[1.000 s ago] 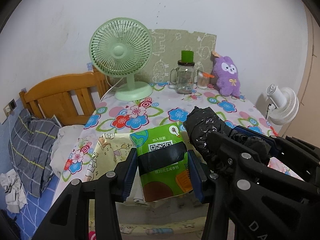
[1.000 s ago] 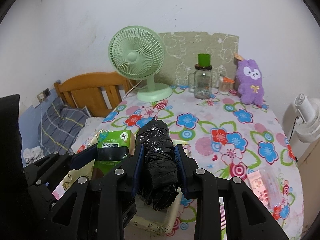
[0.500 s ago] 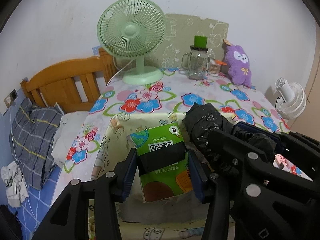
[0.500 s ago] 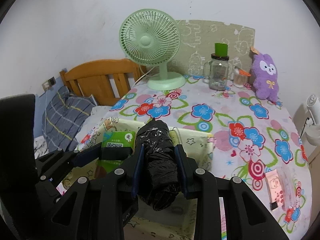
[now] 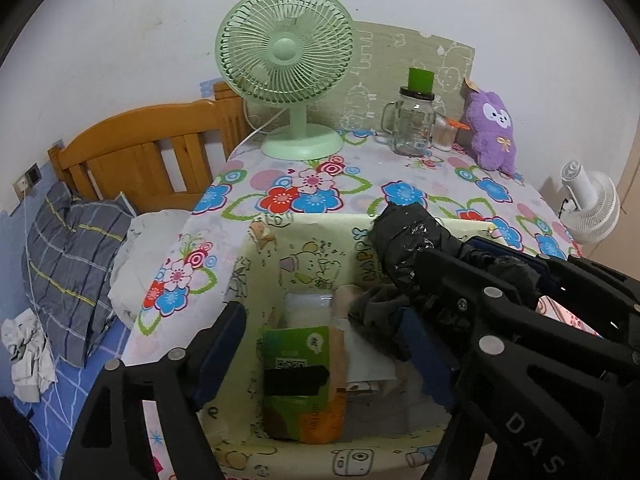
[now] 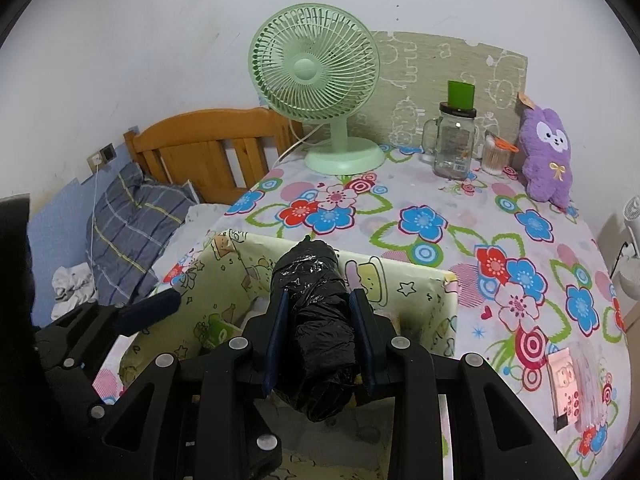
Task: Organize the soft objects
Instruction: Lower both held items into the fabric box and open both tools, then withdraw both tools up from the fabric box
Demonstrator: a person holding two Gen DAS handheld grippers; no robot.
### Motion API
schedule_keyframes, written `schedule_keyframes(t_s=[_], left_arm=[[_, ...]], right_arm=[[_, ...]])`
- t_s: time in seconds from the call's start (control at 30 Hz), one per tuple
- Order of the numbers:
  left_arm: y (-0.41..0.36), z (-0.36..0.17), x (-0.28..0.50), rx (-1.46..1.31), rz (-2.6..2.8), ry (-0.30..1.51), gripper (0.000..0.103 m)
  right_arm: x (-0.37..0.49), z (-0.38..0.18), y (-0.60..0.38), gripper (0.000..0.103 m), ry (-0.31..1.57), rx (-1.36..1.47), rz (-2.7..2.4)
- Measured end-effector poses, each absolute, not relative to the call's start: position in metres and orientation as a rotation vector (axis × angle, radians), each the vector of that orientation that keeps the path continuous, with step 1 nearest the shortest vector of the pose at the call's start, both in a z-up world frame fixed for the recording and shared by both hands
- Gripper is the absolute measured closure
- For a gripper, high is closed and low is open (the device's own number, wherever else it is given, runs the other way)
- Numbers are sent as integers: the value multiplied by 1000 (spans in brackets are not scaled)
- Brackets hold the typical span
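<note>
A yellow cartoon-print fabric box [image 5: 308, 256] stands at the near end of the flowered table. Inside it lies a green tissue pack [image 5: 298, 376], beside a white pack [image 5: 308, 308] and a dark grey cloth [image 5: 376, 304]. My left gripper [image 5: 320, 320] hangs over the box with its jaws opening; the green pack lies below them, free of the pads. My right gripper [image 6: 320, 308] is shut on a roll of black plastic bags [image 6: 312, 280], held above the box's [image 6: 404, 268] right half. That black roll [image 5: 404, 236] also shows in the left wrist view.
At the table's far end stand a green fan [image 5: 286, 68], a glass jar with a green lid [image 5: 412, 124], a cotton swab tub [image 5: 444, 136] and a purple plush [image 5: 490, 132]. A pink packet [image 6: 568, 384] lies right. The bed with a plaid pillow [image 5: 68, 264] is left; a white fan [image 5: 592, 204] is right.
The left jaws have spread and the green tissue pack has dropped from them into the box. Both grippers have come forward and down over the box. The right grip is unchanged.
</note>
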State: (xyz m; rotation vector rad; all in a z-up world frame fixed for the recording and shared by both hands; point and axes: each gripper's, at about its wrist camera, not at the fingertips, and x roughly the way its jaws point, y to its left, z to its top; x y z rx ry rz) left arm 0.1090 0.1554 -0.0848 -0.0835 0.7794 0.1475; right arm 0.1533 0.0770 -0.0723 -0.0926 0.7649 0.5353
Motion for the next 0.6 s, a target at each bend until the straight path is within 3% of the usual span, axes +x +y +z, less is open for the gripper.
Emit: schedule_keyframes(t_s=[0.1,0.2,0.3,0.6], left_arm=[[156,-85,109,-83,144,782,19],[154,-86,109,-86,119,784,10],[153,-84,107,-86,116,775,8],[145,-78,102,-78,120,762,4]], right_arm=[[155,-74,79,65,764,-91,538],[155,-76,82,47,770,-93,556],[157,-77,81,34,787,-72,571],[149,-71,73,23,760,-68,552]])
